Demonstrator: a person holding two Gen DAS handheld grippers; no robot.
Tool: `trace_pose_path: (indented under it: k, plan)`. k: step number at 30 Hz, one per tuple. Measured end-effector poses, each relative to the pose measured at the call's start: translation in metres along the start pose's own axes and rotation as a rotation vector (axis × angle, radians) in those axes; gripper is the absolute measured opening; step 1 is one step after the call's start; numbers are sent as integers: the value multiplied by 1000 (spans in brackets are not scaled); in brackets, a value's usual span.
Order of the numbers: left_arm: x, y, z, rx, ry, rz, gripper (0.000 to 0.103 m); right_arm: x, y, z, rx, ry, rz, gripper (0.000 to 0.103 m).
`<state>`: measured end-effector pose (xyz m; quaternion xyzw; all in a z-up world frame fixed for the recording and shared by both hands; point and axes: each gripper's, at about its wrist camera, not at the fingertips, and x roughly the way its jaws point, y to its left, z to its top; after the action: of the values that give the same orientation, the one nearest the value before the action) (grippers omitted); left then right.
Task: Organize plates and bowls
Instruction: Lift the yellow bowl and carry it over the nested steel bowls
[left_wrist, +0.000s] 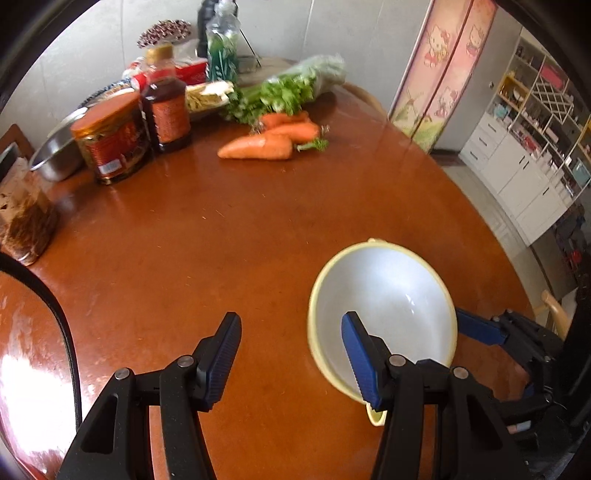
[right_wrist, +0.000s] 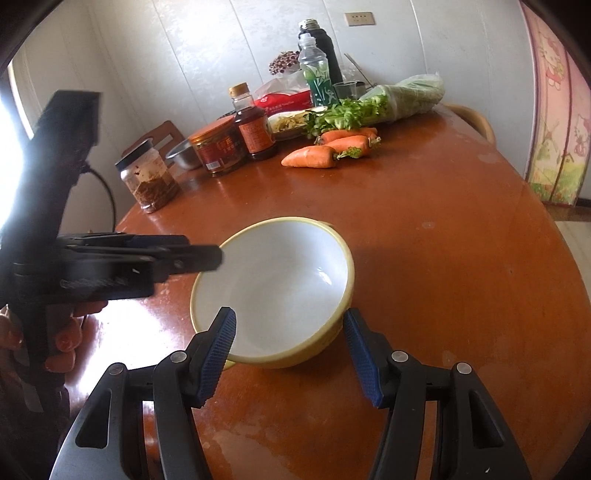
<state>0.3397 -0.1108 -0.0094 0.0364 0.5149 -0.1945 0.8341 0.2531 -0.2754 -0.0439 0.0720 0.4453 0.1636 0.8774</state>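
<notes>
Presently | bowl (right_wrist: 273, 288) sitting tilted on table (right_wrist: 443, 258) | right gripper (right_wrist: 290, 354) straddling its near rim, jaws parted, apparently not gripping | left gripper (left_wrist: 291, 358) hovering unclenched, empty | risk: glazed rim slipping sideways if clamped off-centre.

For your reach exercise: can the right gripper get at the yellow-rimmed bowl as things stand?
Probably yes. The right gripper is open with its fingers on either side of the bowl, and nothing lies between them. The left gripper hovers nearby.

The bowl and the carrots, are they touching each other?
Apart. The right wrist view shows a stretch of bare table between the bowl and the carrots.
</notes>
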Motion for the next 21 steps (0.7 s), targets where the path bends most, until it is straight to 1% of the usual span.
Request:
trace_pose_path:
  k: [3,5,6,7,8,9,10,13,17,21]
  plan:
    - [13,0,-1,-2,38,-17,56,3,4,1,-20,4,14,62]
    - [19,2,-2,-4,65,-5,56,6,9,1,-39,9,22,62]
    - [23,4,-4,-9,76,-9,53,7,11,1,-45,11,27,62]
    - [24,6,-5,-16,82,-26,47,8,13,1,-48,12,31,62]
    - [25,7,-6,-22,86,-47,44,10,15,1,-52,12,30,62]
    - [24,7,-7,-26,86,-75,41,11,17,1,-57,10,30,61]
    - [22,7,-7,-26,81,-77,41,12,18,1,-60,10,30,59]
    - [18,4,-7,-8,63,-47,41,13,20,1,-65,6,30,55]
    - [10,5,-13,-15,60,-63,41,9,22,0,-61,-9,26,53]
    - [-9,7,-21,-38,34,-63,41,-2,29,1,-69,-38,29,53]
